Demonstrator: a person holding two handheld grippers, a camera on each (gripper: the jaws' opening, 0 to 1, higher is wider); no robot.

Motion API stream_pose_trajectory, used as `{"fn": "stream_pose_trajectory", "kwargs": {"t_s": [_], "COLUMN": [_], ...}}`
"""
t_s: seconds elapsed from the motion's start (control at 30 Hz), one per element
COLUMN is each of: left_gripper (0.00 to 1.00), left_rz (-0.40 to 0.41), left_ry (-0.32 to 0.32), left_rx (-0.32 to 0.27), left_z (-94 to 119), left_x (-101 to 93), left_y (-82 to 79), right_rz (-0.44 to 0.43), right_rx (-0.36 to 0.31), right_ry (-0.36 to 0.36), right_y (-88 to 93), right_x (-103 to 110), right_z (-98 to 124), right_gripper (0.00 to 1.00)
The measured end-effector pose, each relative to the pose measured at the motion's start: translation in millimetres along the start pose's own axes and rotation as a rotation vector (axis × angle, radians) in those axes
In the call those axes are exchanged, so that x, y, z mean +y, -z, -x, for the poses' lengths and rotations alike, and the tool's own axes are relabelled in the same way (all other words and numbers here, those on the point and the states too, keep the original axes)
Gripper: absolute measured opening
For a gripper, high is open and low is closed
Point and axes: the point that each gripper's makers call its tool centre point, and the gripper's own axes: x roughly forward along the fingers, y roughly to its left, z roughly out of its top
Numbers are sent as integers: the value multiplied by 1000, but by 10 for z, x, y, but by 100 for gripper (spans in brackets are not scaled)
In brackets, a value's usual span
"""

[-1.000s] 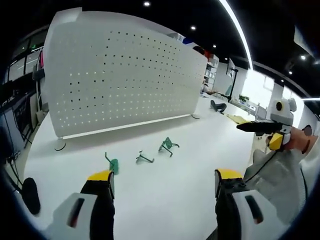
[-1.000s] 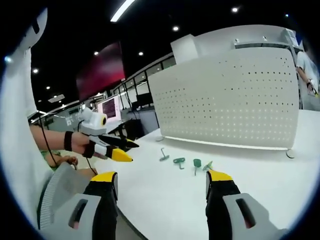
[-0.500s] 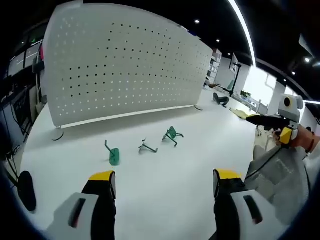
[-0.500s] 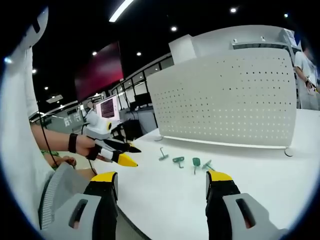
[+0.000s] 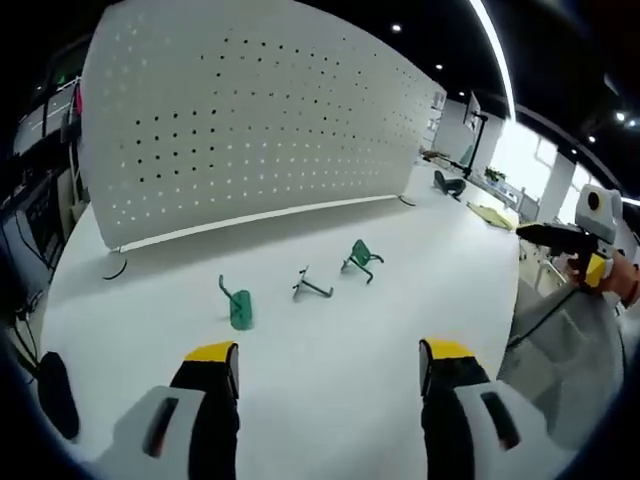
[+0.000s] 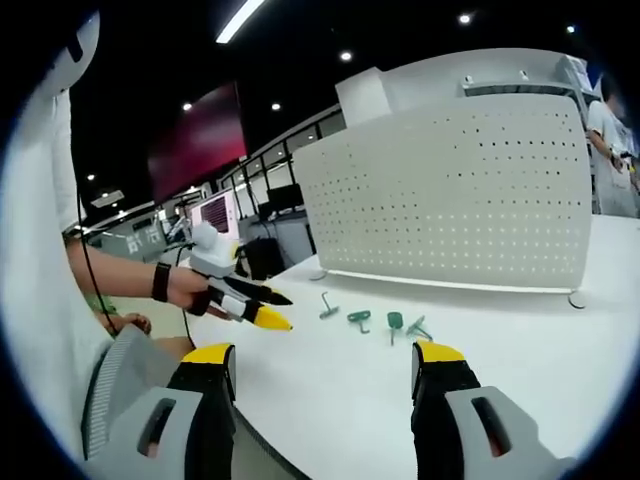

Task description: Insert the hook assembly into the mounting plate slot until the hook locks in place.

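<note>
**Three hooks loose on the table, both grippers empty**

Left gripper view: the left gripper (image 5: 325,375) hangs above the white table (image 5: 330,330) with its yellow-tipped jaws spread wide and nothing between them; ahead of it lie three hook pieces in a row, all apart from one another: a green hook with a flat base (image 5: 237,303) on the left, a thin grey wire hook (image 5: 312,287) in the middle, and a green hook assembly (image 5: 361,259) on the right; behind them stands the white perforated mounting plate (image 5: 250,130), upright on small feet, well beyond the hooks; at the right edge the right gripper (image 5: 560,237) shows in a hand, off the table's side; its jaw state cannot be told here.

Right gripper view: the right gripper (image 6: 325,375) has its jaws released and empty; the left gripper (image 6: 262,308) comes in from the left, held in a hand (image 6: 190,288), its tips slightly parted and empty; the hooks (image 6: 372,322) lie grouped near the mounting plate (image 6: 450,200).
</note>
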Motion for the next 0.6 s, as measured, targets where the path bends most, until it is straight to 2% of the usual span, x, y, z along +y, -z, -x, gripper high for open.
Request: {"fn": "stream_pose_trajectory", "kwargs": {"t_s": [0.13, 0.6], "left_gripper": [71, 70], "left_rz": [9, 29], "left_ry": [2, -3], "left_rx": [4, 15], "left_z": [-32, -183], "left_x": [53, 243], "left_y": [-12, -56], "right_rz": [-4, -4], "right_rx": [10, 18], "right_ry": [-3, 0], "right_y": [9, 4], "right_x": [8, 44], "right_z": [8, -9], "right_gripper": [73, 72]}}
